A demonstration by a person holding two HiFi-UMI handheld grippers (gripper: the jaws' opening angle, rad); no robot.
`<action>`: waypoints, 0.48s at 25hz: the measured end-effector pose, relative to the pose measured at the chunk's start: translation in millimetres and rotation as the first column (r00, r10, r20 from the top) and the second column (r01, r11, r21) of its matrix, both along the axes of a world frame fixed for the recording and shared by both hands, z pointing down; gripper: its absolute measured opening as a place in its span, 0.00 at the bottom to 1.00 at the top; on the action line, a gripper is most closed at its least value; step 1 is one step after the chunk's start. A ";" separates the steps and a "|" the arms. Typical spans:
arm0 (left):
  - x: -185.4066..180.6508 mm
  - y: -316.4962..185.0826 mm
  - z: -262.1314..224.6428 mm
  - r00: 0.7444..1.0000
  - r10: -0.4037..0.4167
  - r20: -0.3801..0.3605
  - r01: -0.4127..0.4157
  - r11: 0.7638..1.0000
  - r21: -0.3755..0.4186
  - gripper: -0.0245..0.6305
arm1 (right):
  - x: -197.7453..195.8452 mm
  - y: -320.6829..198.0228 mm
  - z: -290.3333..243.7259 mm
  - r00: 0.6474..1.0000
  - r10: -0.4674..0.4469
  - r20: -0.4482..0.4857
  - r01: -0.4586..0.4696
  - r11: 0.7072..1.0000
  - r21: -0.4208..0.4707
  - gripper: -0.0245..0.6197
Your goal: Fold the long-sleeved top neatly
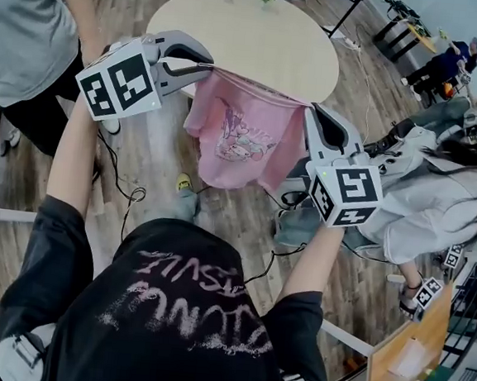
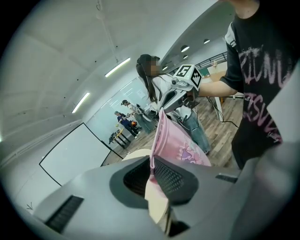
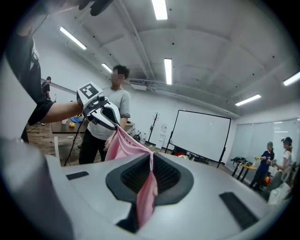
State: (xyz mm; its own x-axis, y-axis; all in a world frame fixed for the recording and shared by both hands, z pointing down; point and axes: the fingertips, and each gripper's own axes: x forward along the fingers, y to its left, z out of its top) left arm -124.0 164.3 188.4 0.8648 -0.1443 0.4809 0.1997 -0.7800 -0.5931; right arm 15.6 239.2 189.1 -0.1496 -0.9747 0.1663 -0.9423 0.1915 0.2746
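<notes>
**Two pinches, no fold yet**

Both of your grippers are shut on the pink top [image 1: 243,136]. The left gripper [image 1: 206,65] has its jaws nearly together, with a thin edge of the cloth pinched between them. The right gripper [image 1: 309,110] does the same on the other upper corner.

The top hangs in the air between them, in the middle of the head view. It has a cartoon picture on the side that faces you. It sags and bunches, and you cannot see the sleeves well.

It looks like you are at the start. The top is picked up and held out by its upper edge, and that is all that is done. No fold shows yet. What is left is most of the job: lay it flat, bring the sleeves in, then fold the body over.

The round, pale desk [image 1: 260,38] sits at the top middle of the head view, just behind the hanging top. The top does not touch it. Below the top is a wood floor [image 1: 154,153] with cables [image 1: 130,193] lying on it.

The room is busy. A person in grey [image 1: 28,34] stands at the upper left. A seated person [image 1: 436,203] is at the right. Far back you can see a white screen [image 3: 201,136] and strip lights [image 3: 167,70] on the ceiling.
</notes>
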 end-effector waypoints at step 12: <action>37.5 -151.3 32.6 0.996 -0.085 -0.008 0.085 0.996 -0.039 0.09 | 41.6 -147.9 27.6 0.999 -0.041 -0.013 0.041 0.998 -0.046 0.07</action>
State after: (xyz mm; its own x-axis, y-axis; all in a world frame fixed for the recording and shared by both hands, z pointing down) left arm -86.5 13.0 220.9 0.8548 -0.1992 0.4792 0.1259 -0.8162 -0.5639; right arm 57.2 91.3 216.8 -0.1866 -0.9590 0.2132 -0.9296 0.2426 0.2775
